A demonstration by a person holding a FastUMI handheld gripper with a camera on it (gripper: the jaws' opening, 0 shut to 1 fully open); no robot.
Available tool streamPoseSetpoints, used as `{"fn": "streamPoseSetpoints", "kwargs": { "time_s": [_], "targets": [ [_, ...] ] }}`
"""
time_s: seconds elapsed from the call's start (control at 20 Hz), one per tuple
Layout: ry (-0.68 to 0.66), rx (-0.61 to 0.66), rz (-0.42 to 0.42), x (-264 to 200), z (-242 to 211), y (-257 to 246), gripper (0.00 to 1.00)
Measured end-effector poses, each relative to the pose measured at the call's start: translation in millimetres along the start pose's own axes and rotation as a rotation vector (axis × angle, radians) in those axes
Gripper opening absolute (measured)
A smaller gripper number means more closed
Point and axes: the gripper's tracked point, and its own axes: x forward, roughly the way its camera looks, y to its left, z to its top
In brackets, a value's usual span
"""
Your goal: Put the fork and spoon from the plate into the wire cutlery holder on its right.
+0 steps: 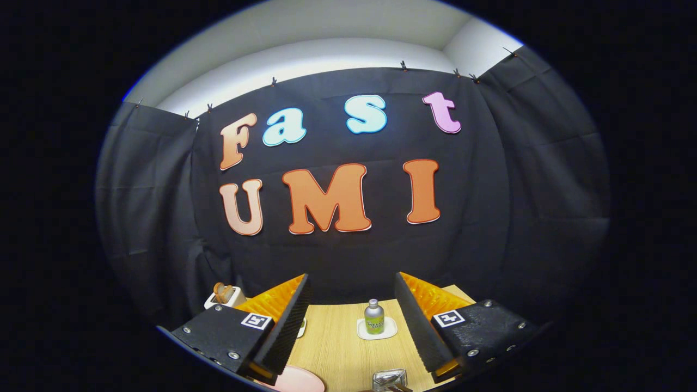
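Here the gripper [353, 305] fingers gape above plate [298, 380] and holder [390, 379].

Gap between fingers [305, 305]: wide, held apart, nothing between them.
Ahead: bare wooden table [337, 348]; a small bottle [374, 316] upright on a white coaster [377, 330].
Below: pink plate [298, 380] and wire cutlery holder [389, 379], apart.
Far left: white toaster [225, 296].

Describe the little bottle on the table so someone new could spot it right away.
Look at the wooden table below the black cloth wall. Beyond the open gripper, between its fingers, a small white coaster lies there. The bottle stands upright on it: silver cap, green label.
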Motion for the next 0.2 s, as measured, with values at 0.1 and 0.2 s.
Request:
{"fn": "streamPoseSetpoints", "kwargs": {
  "time_s": [0.1,0.2],
  "targets": [
    [-0.02,0.003,-0.003,-0.2,6.0,-1.2,0.92],
    [-0.043,0.004,-0.002,-1.5,11.4,-0.1,0.92]
  ]
}}
